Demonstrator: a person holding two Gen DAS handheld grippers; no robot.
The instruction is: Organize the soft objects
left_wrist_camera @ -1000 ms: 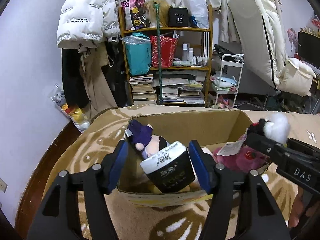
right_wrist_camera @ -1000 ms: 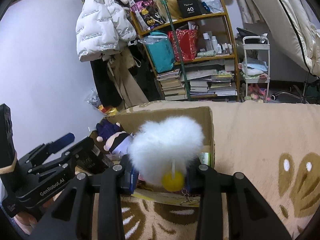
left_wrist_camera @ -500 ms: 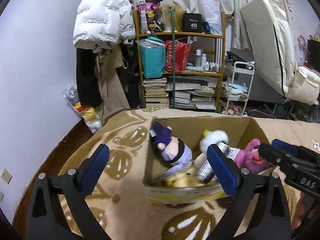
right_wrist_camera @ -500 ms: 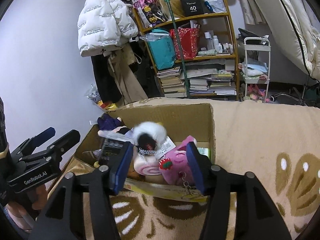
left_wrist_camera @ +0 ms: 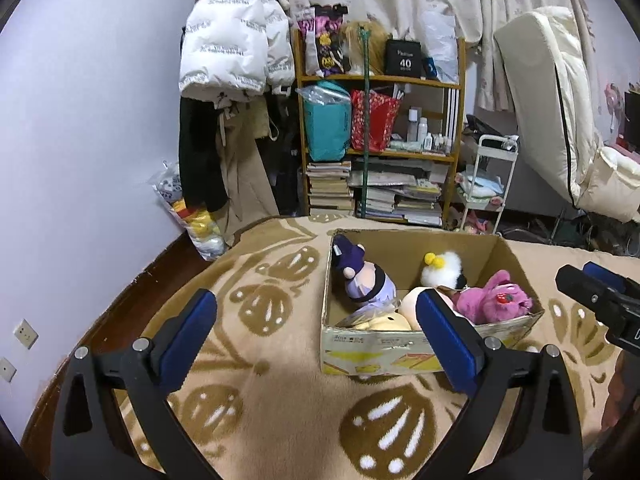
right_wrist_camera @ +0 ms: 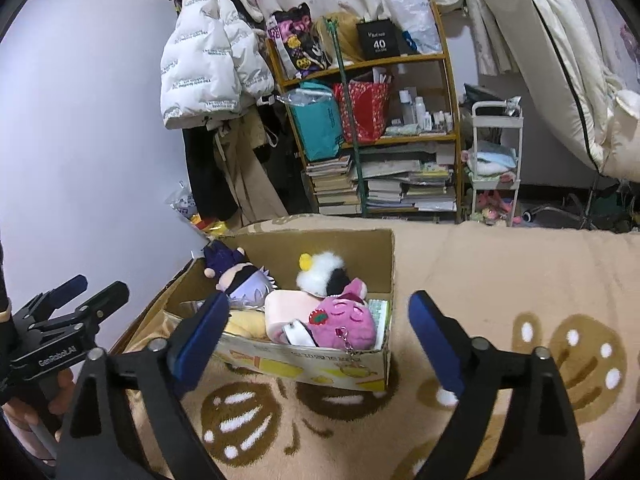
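Both grippers, left gripper (left_wrist_camera: 316,332) and right gripper (right_wrist_camera: 320,338), let go and now gape wide; box (left_wrist_camera: 404,354) holds white fluffy toy (left_wrist_camera: 442,268), pink toy (left_wrist_camera: 494,300), purple doll (left_wrist_camera: 362,276).

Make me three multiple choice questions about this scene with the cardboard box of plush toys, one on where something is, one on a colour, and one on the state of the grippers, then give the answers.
1. Where is the white fluffy toy?
A. on the blanket
B. inside the cardboard box
C. on the bookshelf

2. What colour is the plush with the strawberry?
A. green
B. blue
C. pink

3. How is the left hand-held gripper?
A. open and empty
B. shut on a doll
C. shut on the box wall

Answers:
1. B, it lies near the box's back wall, beside the purple-hatted doll.
2. C, its pink body shows at the box's front right corner.
3. A, its blue pads stand wide apart with nothing between them; the right hand-held gripper is open too.
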